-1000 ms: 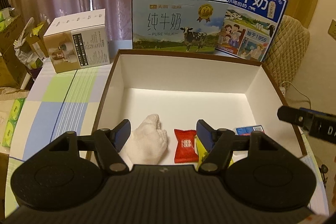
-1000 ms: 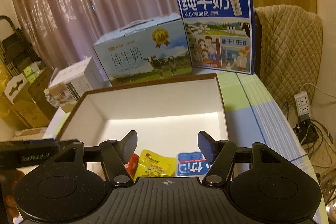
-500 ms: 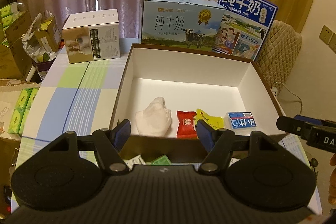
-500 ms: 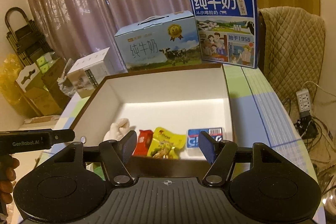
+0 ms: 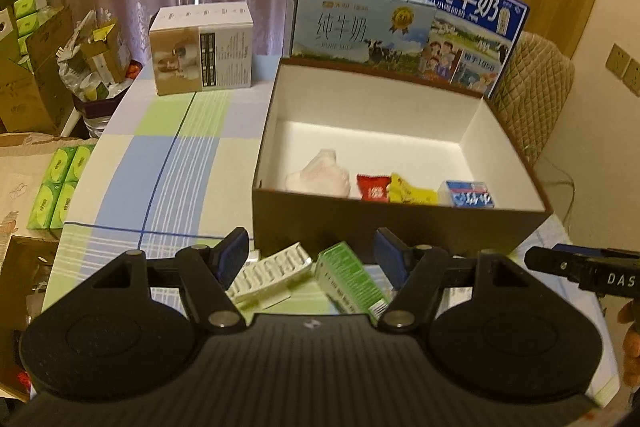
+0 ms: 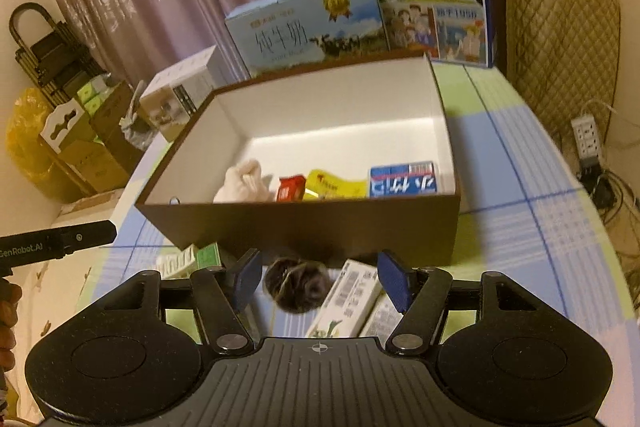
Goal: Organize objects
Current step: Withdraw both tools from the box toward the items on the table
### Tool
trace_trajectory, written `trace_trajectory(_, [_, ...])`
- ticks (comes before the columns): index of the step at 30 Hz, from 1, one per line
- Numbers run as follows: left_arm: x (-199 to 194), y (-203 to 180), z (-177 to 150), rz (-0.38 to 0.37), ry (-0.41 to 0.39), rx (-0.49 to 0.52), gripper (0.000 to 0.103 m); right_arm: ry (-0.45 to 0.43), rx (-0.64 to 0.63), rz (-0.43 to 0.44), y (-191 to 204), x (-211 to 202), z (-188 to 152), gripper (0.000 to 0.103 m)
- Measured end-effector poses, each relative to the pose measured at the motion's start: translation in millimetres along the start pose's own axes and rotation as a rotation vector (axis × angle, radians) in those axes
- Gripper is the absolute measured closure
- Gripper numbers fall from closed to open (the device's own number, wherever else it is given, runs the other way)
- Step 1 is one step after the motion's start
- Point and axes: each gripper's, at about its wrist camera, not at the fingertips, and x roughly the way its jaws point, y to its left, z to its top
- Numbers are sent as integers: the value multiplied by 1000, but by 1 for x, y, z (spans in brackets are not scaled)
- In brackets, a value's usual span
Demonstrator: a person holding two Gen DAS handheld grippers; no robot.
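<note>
Brown box, white inside, on a checked cloth

The box point(image 5: 400, 227) holds a white cloth bundle point(image 5: 320, 177), a red packet point(image 5: 373, 187), a yellow packet point(image 5: 410, 191) and a blue-and-white carton point(image 5: 468, 194); the tablecloth point(image 5: 160, 163) is checked blue, green and cream.

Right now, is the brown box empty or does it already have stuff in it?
Partly filled. The brown box holds a white cloth, red packet, yellow packet and blue carton; the rest is bare.

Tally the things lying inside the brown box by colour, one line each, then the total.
White: 1, the cloth bundle
Red: 1, the packet
Yellow: 1, the packet
Blue: 1, the small carton
Total: 4, all along the near wall of the brown box.
</note>
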Motion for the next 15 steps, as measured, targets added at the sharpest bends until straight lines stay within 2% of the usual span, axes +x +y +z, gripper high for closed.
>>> trace_trajectory(8, [15,13,-14,1,51,11,38,54,-13,4,4,20,-14,42])
trace_trajectory(15, [25,20,-22,0,85,24,38,123,-17,4,4,43,-27,53])
